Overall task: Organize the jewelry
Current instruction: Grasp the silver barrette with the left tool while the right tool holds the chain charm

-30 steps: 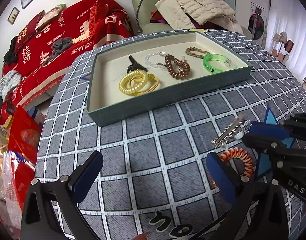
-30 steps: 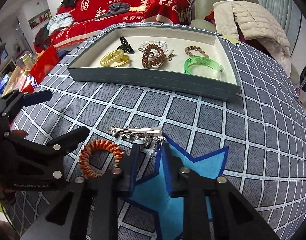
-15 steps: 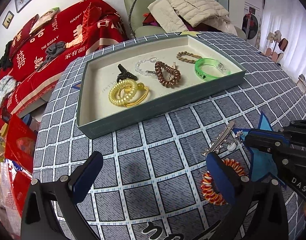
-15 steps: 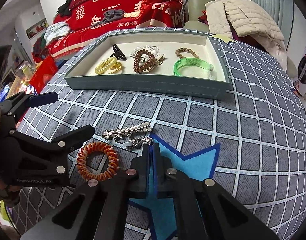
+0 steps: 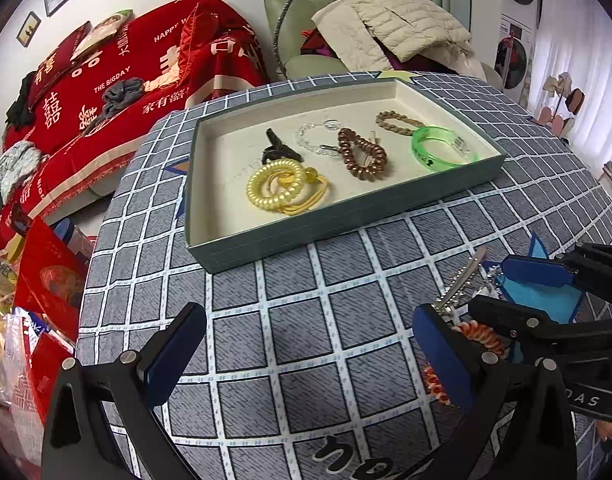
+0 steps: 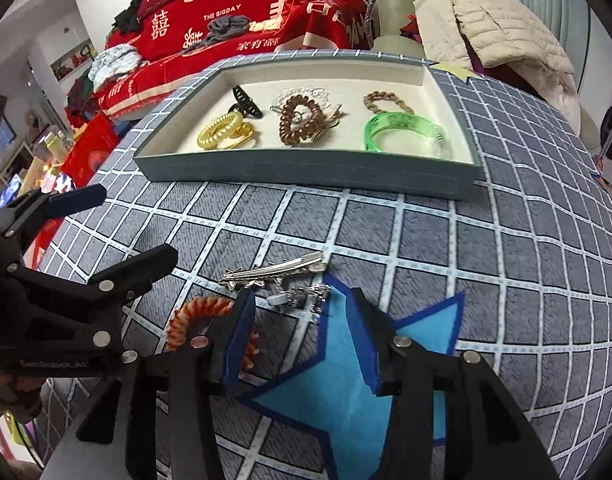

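Observation:
A teal tray (image 5: pixel 346 216) (image 6: pixel 306 172) holds a yellow coil tie (image 5: pixel 277 186), a black claw clip (image 5: pixel 279 150), a brown coil tie (image 6: pixel 299 120), a green bangle (image 6: pixel 402 132) and other bracelets. On the checked cloth lie a silver hair clip (image 6: pixel 273 272), a small silver jewelled piece (image 6: pixel 301 298) and an orange coil tie (image 6: pixel 193 316). My right gripper (image 6: pixel 301 320) (image 5: pixel 502 292) is opening; the small silver piece lies just ahead of its tips, untouched by the pads. My left gripper (image 5: pixel 306 356) (image 6: pixel 137 222) stands open with nothing in it, left of the orange tie.
A blue star patch (image 6: pixel 346 392) lies under the right gripper. A red-covered sofa (image 5: pixel 105 92) and an armchair with a beige jacket (image 5: pixel 390 28) stand beyond the table. Red bags (image 5: pixel 45 280) sit on the floor at the left edge.
The right jaws closed fully beside the small silver piece half a second ago and have now spread apart. The silver clip and orange tie stay on the cloth. The left gripper stays wide.

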Demonstrator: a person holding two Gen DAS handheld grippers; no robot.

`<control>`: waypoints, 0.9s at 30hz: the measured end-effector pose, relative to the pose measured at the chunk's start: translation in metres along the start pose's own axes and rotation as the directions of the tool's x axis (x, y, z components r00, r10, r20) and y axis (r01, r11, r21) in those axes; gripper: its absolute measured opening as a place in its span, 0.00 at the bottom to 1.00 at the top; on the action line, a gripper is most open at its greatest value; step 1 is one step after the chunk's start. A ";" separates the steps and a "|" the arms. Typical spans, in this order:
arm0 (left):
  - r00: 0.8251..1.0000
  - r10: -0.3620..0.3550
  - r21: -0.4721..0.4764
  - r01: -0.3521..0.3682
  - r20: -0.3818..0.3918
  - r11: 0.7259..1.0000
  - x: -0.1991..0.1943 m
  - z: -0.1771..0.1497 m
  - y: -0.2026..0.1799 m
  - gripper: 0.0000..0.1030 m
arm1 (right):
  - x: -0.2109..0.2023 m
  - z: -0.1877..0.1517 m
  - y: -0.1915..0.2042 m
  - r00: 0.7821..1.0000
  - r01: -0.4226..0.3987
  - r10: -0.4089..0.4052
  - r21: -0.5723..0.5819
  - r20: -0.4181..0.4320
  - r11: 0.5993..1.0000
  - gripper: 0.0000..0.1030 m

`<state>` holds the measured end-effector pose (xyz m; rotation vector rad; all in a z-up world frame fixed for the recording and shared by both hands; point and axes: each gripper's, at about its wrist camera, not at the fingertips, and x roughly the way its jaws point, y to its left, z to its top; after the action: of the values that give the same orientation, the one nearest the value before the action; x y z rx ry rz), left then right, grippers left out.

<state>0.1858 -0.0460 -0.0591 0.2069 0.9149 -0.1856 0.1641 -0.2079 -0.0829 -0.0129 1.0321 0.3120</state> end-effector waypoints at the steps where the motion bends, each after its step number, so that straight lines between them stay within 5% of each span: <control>1: 1.000 0.000 -0.002 0.000 -0.001 1.000 0.001 0.000 0.000 1.00 | 0.001 0.001 0.002 1.000 0.010 -0.010 -0.007 0.002 1.000 0.49; 4: 1.000 -0.002 0.005 0.002 -0.004 1.000 0.002 0.000 0.000 1.00 | 0.003 0.001 0.009 0.999 0.050 -0.050 -0.038 0.001 0.998 0.35; 13: 0.999 -0.041 0.043 0.041 -0.008 0.998 0.006 0.005 -0.018 1.00 | -0.007 -0.004 -0.010 1.000 0.014 -0.015 0.043 0.025 0.999 0.35; 21: 0.989 -0.146 0.161 0.151 -0.037 0.975 0.012 0.016 -0.057 1.00 | -0.024 -0.012 -0.038 0.999 0.024 -0.029 0.124 0.041 0.992 0.35; 27: 0.976 -0.197 0.181 0.210 -0.090 0.961 0.029 0.017 -0.074 0.87 | -0.036 -0.019 -0.059 0.998 0.009 -0.021 0.198 0.058 0.980 0.35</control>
<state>0.1976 -0.1236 -0.0790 0.2973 0.9901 -0.4599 0.1470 -0.2763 -0.0702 0.1667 0.9993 0.1935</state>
